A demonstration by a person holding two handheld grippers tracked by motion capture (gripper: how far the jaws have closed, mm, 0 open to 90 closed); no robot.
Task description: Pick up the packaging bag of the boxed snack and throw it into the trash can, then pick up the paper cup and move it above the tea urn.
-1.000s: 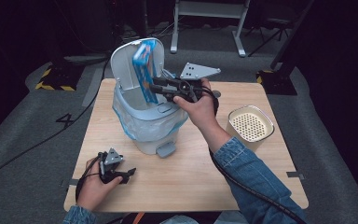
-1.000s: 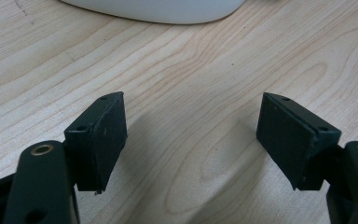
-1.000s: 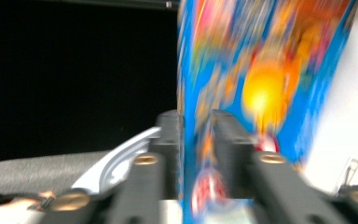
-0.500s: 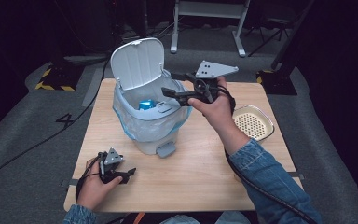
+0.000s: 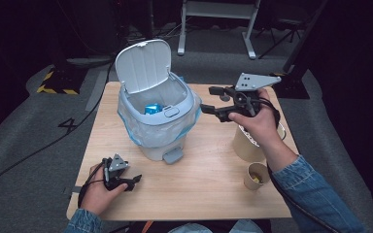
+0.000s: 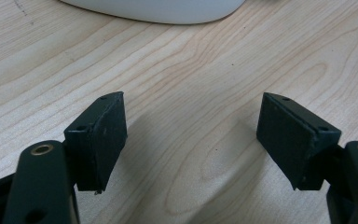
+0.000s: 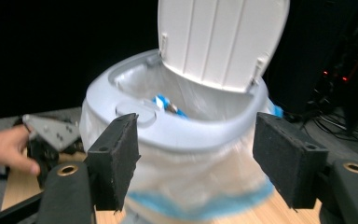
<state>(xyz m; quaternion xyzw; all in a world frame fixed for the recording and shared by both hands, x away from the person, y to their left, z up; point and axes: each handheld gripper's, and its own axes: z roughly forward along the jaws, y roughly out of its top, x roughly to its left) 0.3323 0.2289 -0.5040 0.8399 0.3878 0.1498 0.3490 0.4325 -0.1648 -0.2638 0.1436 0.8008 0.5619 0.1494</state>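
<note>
High view shows the left gripper [image 5: 126, 178] resting low on the wooden table [image 5: 209, 189], jaws wide with only bare wood between them. Next comes the pedal bin [image 5: 155, 121], lid raised, with a blue packet [image 5: 151, 108] lying inside its liner. Just right of the bin, the right gripper [image 5: 209, 99] hangs above the table; its jaws have just been opening and stand wide, holding nothing. Two paper cups [image 5: 257, 175] stand near the right edge.
</note>
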